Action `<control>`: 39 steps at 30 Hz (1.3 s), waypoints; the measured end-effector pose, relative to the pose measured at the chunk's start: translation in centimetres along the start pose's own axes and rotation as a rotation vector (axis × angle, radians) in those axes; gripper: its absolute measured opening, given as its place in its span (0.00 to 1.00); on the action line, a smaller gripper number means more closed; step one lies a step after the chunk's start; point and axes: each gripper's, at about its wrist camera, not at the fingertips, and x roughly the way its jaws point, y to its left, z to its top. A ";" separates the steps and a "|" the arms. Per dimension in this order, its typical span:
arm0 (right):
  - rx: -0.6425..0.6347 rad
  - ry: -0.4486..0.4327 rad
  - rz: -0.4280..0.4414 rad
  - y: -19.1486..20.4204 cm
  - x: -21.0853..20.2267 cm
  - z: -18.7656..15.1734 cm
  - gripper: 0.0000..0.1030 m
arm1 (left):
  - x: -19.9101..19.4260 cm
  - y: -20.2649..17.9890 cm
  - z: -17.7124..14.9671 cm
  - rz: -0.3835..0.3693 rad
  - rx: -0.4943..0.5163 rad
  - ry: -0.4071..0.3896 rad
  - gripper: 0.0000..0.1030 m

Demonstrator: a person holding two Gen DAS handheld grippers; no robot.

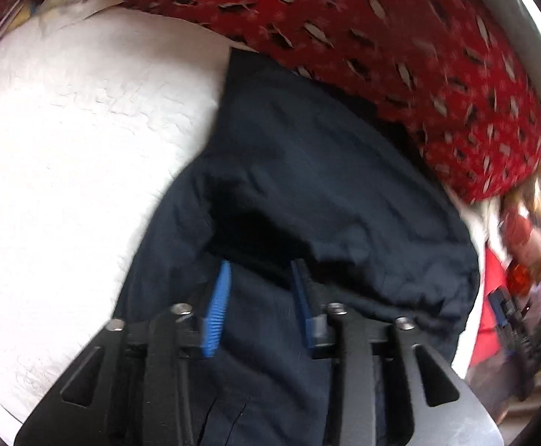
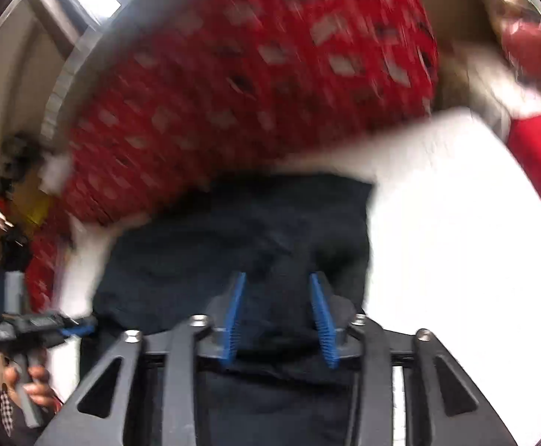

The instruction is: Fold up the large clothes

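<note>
A dark navy garment [image 1: 307,186] is seen bunched on a white bed sheet [image 1: 66,148], beside a red patterned quilt [image 1: 382,37]. Both the left gripper [image 1: 261,271] and right gripper [image 2: 278,282] are held with fingers apart above the cloth. With nothing clamped, a fold may be lost, or several layers caught at once.

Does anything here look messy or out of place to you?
Only the dark navy garment: it lies bunched and wrinkled on the white surface, not flat, its far end against the red patterned bedding. Nothing looks torn or spilled.
</note>
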 end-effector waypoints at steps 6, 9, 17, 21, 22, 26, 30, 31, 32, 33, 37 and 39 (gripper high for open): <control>0.031 0.258 -0.087 -0.9 4.8 -4.9 0.35 | 1.8 -1.9 -3.1 0.076 0.082 0.082 0.35; 0.050 0.287 -0.073 -0.4 2.9 -5.9 0.39 | 0.3 -1.2 -4.5 0.028 0.092 0.128 0.35; 0.062 0.430 -0.104 -1.5 -3.3 -13.0 0.46 | -2.8 4.6 -10.5 0.040 0.117 0.258 0.35; 0.048 0.421 -0.124 -1.8 -7.3 -16.6 0.50 | -4.7 7.9 -13.1 0.040 0.092 0.254 0.36; 0.045 0.408 -0.136 -1.8 -8.3 -17.2 0.52 | -5.2 8.9 -13.6 0.035 0.075 0.255 0.38; 0.070 0.371 -0.169 -3.4 -11.8 -19.3 0.66 | -5.5 12.5 -15.6 0.077 0.036 0.260 0.45; 0.128 0.410 -0.110 -5.3 -12.4 -21.8 0.66 | -4.1 14.2 -18.1 -0.035 -0.001 0.349 0.47; 0.140 0.426 -0.072 -5.6 -12.4 -22.4 0.66 | -3.5 14.2 -18.8 -0.085 -0.004 0.380 0.48; 0.152 0.449 -0.012 -5.6 -12.2 -23.1 0.66 | -3.1 14.0 -19.4 -0.113 0.000 0.399 0.54; 0.156 0.471 0.034 -5.5 -12.0 -23.7 0.66 | -2.6 13.6 -20.2 -0.126 0.020 0.405 0.57; 0.045 0.511 0.100 -4.1 -11.6 -25.3 0.59 | -1.6 12.0 -21.8 -0.109 0.097 0.381 0.35; -0.065 0.535 0.076 -2.4 -10.8 -25.8 0.13 | -3.6 13.2 -23.3 -0.136 0.112 0.378 0.18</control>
